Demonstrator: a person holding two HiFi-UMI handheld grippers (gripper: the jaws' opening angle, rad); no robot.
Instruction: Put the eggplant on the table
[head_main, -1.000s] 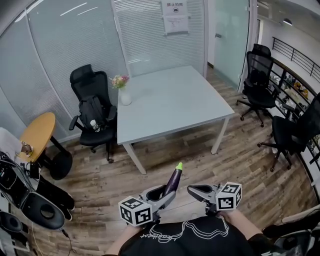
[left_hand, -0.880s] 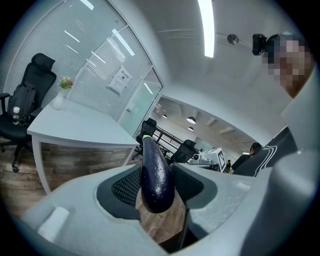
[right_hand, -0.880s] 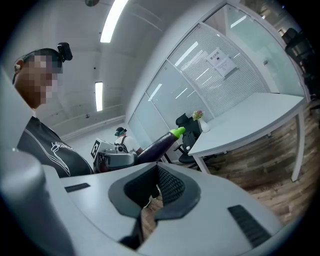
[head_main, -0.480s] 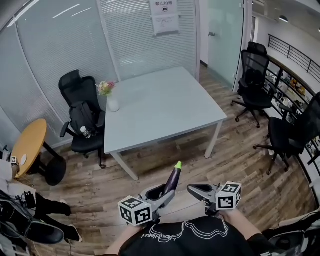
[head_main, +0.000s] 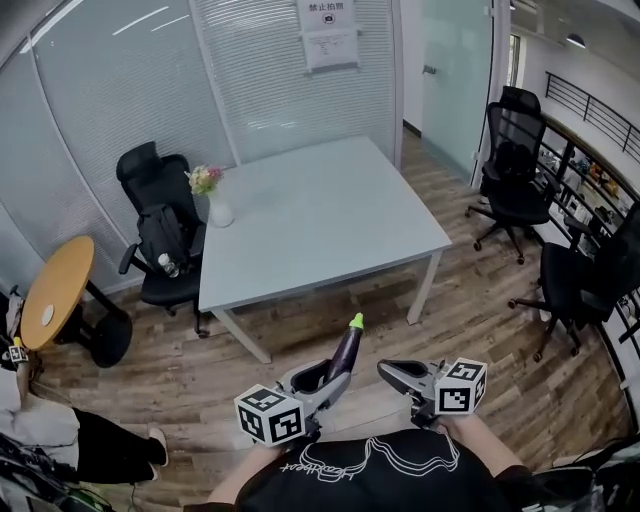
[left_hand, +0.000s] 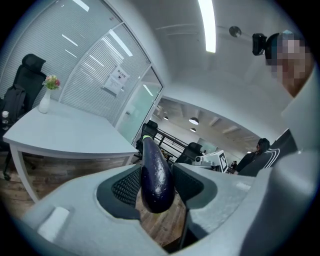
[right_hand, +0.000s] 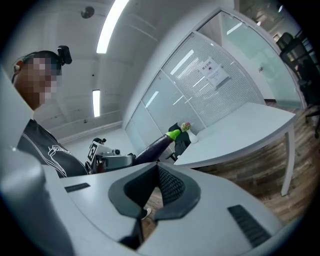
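My left gripper (head_main: 326, 374) is shut on a dark purple eggplant (head_main: 345, 351) with a green stem, which sticks up and forward out of the jaws. In the left gripper view the eggplant (left_hand: 155, 174) sits between the two ribbed pads (left_hand: 126, 187), pointing toward the white table (left_hand: 65, 132). That table (head_main: 330, 215) stands ahead of me, across a strip of wood floor. My right gripper (head_main: 386, 369) hovers beside the left one, shut, with nothing between its jaws. The right gripper view shows the eggplant (right_hand: 155, 144) to its left and the table (right_hand: 240, 130) beyond.
A white vase of flowers (head_main: 214, 202) stands at the table's left corner. A black chair with a backpack (head_main: 165, 235) sits left of the table, next to a round wooden table (head_main: 55, 300). More black office chairs (head_main: 515, 150) (head_main: 585, 280) stand at the right. A person (head_main: 40, 425) is at the left edge.
Both grippers keep their pose and the eggplant stays held. The table has shifted left and a little nearer in the head view, and a standing person has come into view at the lower left.
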